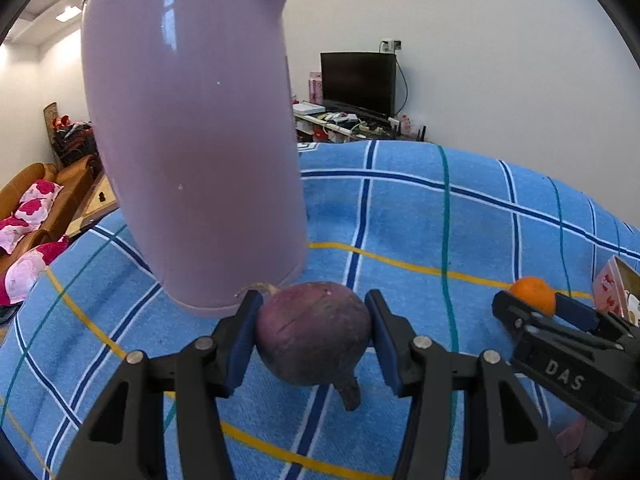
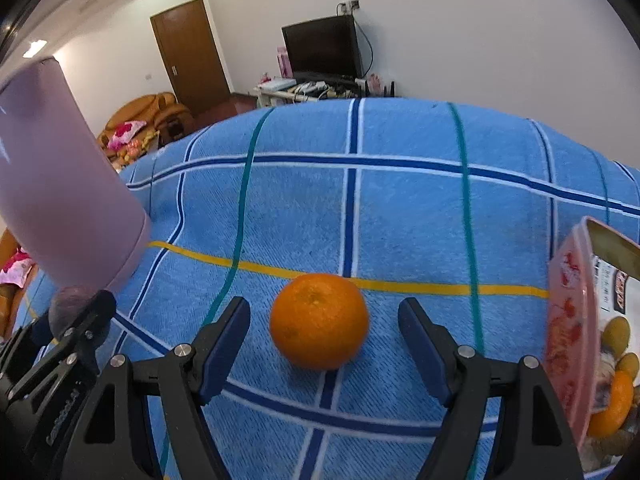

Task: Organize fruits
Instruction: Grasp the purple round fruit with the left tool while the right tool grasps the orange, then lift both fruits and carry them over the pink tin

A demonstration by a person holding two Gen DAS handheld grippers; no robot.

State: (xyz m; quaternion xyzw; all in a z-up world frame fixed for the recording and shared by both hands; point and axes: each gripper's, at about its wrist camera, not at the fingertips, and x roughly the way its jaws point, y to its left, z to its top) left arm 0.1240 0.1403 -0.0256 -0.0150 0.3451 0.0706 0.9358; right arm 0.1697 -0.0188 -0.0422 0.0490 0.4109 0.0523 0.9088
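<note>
The left hand-held gripper (image 1: 314, 334) clasps one purple fruit (image 1: 314, 332); the right hand-held gripper (image 2: 324, 330) straddles one orange (image 2: 319, 321), unclenched.

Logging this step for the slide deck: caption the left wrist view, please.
Left gripper shut on a purple fruit beside a lilac cup; right gripper open around an orange.

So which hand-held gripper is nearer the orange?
Right. The right hand-held gripper straddles the orange, fingers apart from it on both sides. The left hand-held gripper is off to its left, clamped on a purple fruit.
</note>
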